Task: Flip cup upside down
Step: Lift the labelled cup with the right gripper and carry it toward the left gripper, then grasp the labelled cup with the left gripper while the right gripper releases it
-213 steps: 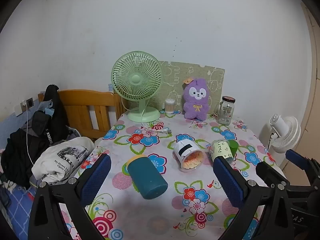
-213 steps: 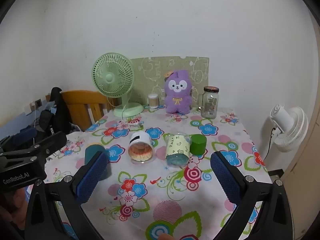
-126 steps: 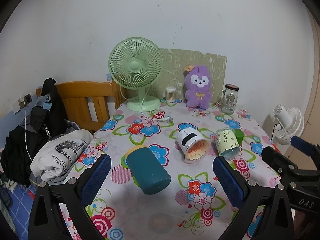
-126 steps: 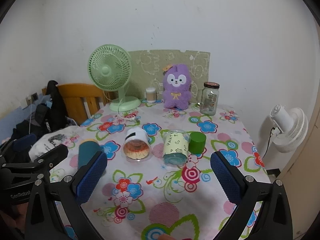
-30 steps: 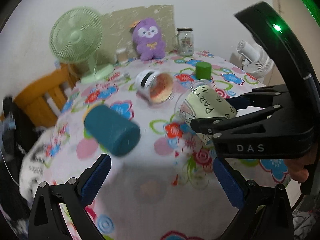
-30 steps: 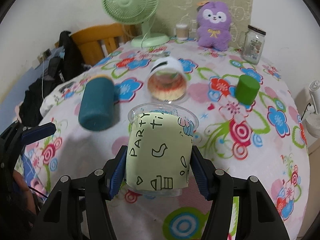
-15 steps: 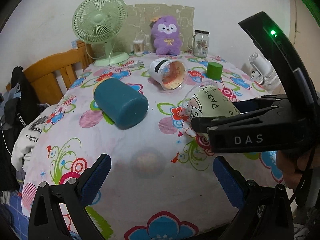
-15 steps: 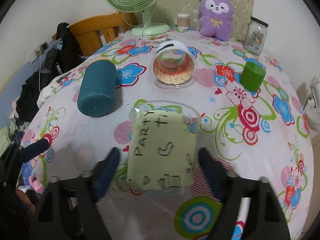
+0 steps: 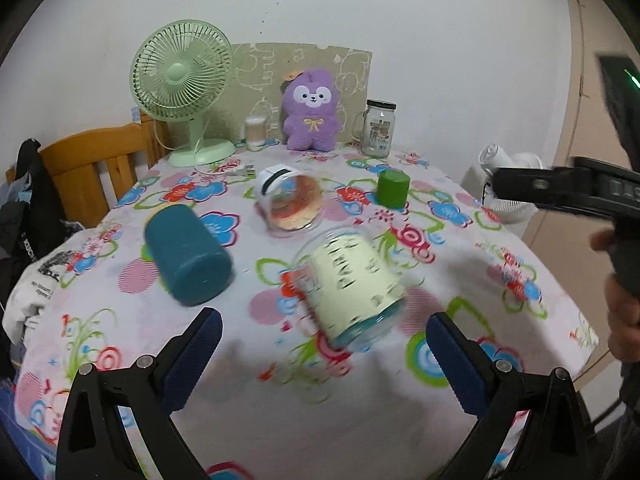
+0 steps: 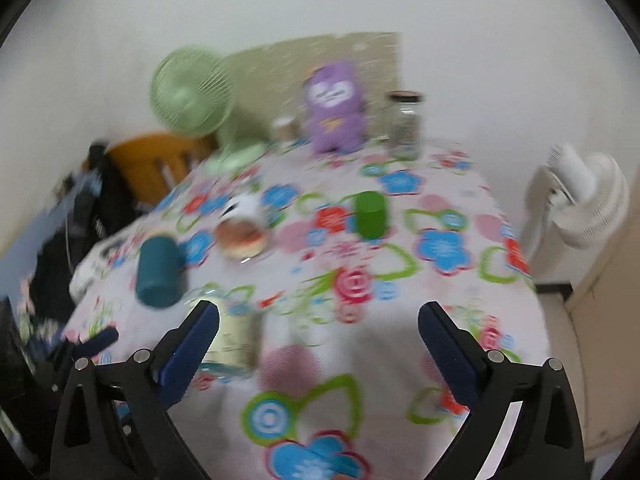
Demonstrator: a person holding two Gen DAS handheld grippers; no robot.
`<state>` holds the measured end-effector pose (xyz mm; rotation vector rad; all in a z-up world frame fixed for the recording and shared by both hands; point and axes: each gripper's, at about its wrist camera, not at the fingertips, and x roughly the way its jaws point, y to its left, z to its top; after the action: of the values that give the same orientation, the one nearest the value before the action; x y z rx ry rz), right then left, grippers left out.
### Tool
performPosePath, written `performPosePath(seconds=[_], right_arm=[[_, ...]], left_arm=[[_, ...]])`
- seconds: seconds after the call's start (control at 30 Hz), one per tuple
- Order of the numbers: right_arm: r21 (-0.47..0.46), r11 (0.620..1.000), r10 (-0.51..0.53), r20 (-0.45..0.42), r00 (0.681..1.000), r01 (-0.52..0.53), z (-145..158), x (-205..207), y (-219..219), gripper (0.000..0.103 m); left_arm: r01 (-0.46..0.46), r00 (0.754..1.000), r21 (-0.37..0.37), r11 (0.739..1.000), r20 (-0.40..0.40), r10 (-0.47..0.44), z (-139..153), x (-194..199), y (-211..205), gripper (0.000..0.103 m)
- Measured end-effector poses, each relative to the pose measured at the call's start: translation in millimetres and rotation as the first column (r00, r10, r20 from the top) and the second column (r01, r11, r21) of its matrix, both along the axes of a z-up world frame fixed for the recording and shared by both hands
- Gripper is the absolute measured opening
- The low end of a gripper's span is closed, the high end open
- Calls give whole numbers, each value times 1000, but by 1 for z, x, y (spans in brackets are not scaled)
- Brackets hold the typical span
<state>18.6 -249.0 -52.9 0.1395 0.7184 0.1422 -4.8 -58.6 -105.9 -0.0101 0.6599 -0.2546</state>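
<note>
The clear cup with a pale yellow "PARTY" label (image 9: 352, 280) rests on the flowered tablecloth, tilted, its wide mouth toward me, blurred by motion. It also shows in the right wrist view (image 10: 234, 338), beside the left finger. My left gripper (image 9: 320, 356) is open and empty just in front of the cup. My right gripper (image 10: 318, 344) is open and empty; the view is blurred. Its body shows at the right edge of the left wrist view (image 9: 568, 190).
A teal cup (image 9: 186, 254) and a clear cup with a white band (image 9: 288, 198) lie on their sides. A green cup (image 9: 393, 187) stands upside down. A green fan (image 9: 184, 92), purple plush (image 9: 310, 110) and glass jar (image 9: 378, 128) stand at the back. A wooden chair (image 9: 96, 168) is left.
The right gripper has opened, let go of the labelled cup and pulled away to the right. The cup now rests tilted on the table.
</note>
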Motion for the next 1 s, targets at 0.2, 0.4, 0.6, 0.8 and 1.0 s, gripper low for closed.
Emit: performPosePath(seconds=[0.2, 0.4, 0.6, 0.8, 1.0], right_arm=[[-6, 1000, 19, -35, 999, -19, -22, -8, -16, 101], [-61, 995, 72, -35, 997, -74, -35, -19, -11, 101], [-57, 989, 136, -41, 990, -138, -46, -22, -13, 101], [-43, 980, 193, -53, 980, -195, -56, -23, -12, 101], [-38, 973, 225, -55, 973, -227, -62, -26, -11, 101]], left_arm=[[-23, 999, -6, 1000, -23, 23, -4, 20, -26, 103], [-70, 996, 25, 997, -49, 71, -13, 32, -44, 103], [-128, 988, 43, 991, -84, 132, -24, 39, -43, 103], [-175, 977, 52, 983, -112, 180, -31, 47, -44, 103], [-176, 975, 71, 982, -124, 184, -35, 50, -50, 101]])
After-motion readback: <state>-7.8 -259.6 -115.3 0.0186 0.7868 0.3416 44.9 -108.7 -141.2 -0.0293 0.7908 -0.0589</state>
